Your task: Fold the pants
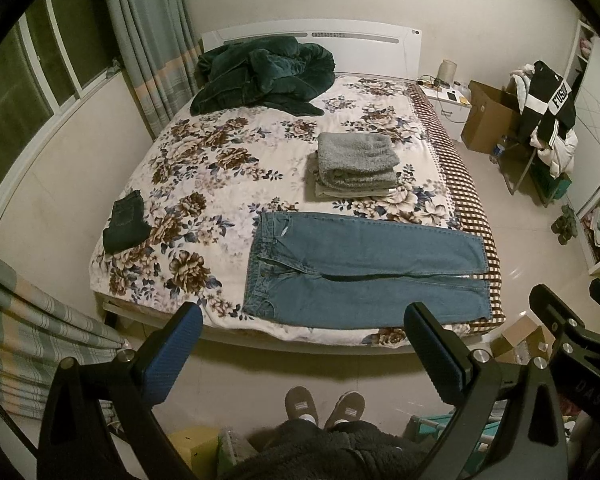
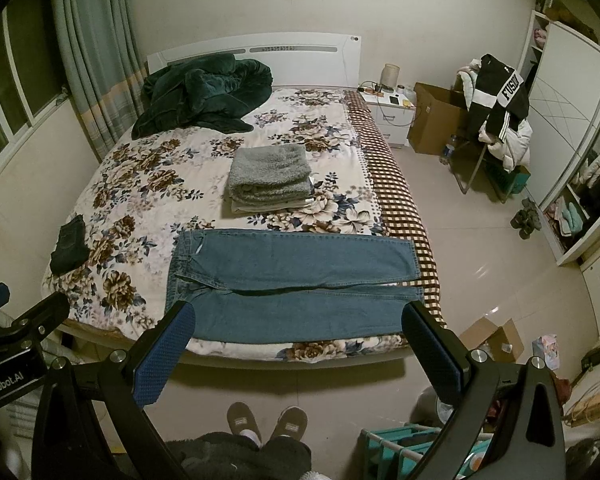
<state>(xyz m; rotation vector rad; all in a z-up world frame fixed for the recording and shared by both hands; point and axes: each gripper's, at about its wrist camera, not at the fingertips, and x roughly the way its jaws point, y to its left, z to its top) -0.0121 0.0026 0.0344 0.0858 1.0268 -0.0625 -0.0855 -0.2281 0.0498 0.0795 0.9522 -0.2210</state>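
Black-framed left tongs [image 1: 304, 324] with blue textured pads hang above the floor short of the bed, jaws wide apart, holding nothing. Beside them the right tongs [image 2: 298, 322] hover level with them, likewise spread and empty. Grey slippers [image 2: 266, 420] stand on the tiled floor beneath. Just past both tongs, light blue denim pants [image 1: 364, 268] lie flat along the near edge of the floral-blanketed bed [image 1: 204, 184], waistband left, legs stretching right. Beyond the pants sits a folded grey fleecy stack [image 1: 356, 160]; left of them, a small dark folded garment [image 1: 126, 222]. Farther still, a crumpled dark green quilt [image 1: 260, 76] lies against the white headboard [image 1: 372, 50].
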